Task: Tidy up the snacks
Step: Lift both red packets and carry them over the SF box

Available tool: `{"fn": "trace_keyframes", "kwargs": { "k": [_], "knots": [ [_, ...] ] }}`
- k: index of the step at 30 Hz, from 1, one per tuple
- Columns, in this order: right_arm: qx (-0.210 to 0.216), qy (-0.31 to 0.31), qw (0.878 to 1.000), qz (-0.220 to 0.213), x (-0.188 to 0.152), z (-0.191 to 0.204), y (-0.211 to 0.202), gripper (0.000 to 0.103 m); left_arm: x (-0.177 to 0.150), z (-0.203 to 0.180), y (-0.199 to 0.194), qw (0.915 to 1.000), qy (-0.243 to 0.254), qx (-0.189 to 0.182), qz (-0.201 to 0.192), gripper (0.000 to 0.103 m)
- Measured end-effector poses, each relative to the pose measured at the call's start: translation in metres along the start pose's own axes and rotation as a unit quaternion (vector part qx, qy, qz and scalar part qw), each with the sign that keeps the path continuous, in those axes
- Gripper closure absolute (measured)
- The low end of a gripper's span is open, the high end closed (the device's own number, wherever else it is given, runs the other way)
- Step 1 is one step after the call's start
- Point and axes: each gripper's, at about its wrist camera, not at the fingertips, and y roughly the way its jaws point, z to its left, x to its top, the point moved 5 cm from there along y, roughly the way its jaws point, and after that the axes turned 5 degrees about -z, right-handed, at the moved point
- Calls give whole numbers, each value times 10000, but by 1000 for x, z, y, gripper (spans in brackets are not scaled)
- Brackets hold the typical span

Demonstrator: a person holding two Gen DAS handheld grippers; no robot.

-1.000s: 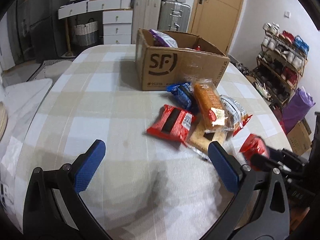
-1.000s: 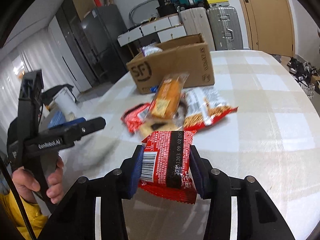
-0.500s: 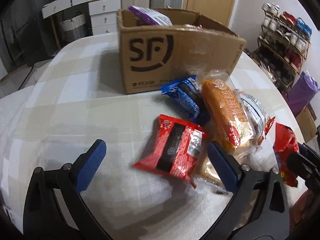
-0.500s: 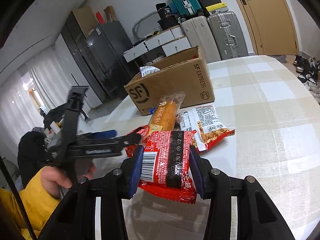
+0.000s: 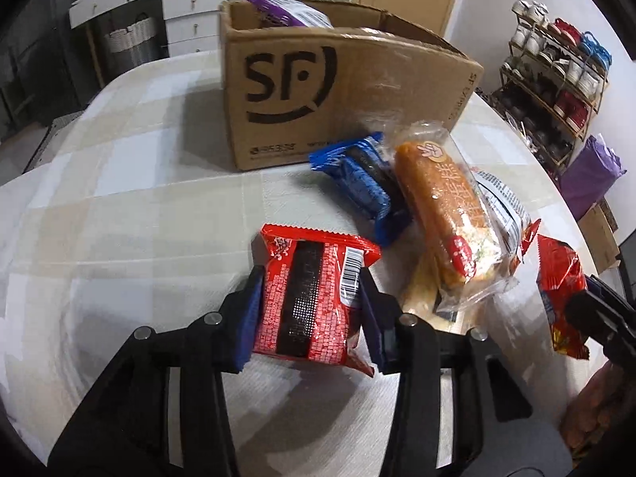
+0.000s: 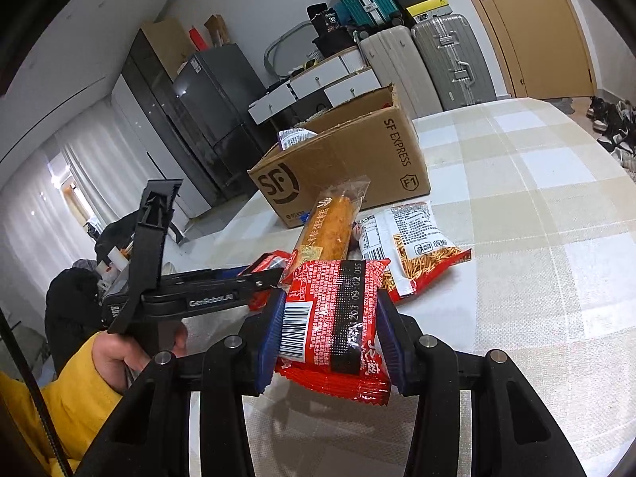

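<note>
Left tool (image 5: 310, 310): jaws closing on a red snack packet (image 5: 314, 298) lying on the surface (image 5: 159, 206).
Right tool (image 6: 328, 338): clamped another red packet (image 6: 332, 322).

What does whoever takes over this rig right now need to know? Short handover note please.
Left gripper: jaws closing on a red snack pack lying on the table; pads against its sides.
Right gripper: shut on a second red pack, held above the table.
Cardboard box stands at the back of the table, with a purple pack already inside.
Left on the table beside the box: blue pack, orange cake roll, noodle-snack bag.
Next, probably: drop both red packs into the box, then the rest.
</note>
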Motion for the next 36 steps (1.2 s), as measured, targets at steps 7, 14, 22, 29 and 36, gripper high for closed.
{"fn": "trace_keyframes", "kwargs": {
  "k": [7, 14, 22, 29, 36],
  "knots": [
    [-145, -230, 9996, -95, 1, 11, -11, 58, 3, 4, -62, 9988, -40, 21, -487, 62],
    [-60, -567, 9976, -398, 20, 48, -38, 58, -1, -10, -124, 9958, -34, -133, -911, 62],
    [30, -799, 9945, -684, 35, 89, -68, 58, -19, -26, -194, 9908, -10, -404, -1294, 62],
    [43, -1034, 9906, -893, 45, 118, -93, 58, -31, -27, -246, 9857, -20, -588, -1581, 62],
    [103, -1171, 9880, -999, 47, 138, -107, 58, -38, -24, -286, 9809, -166, -703, -1803, 62]
  ]
}}
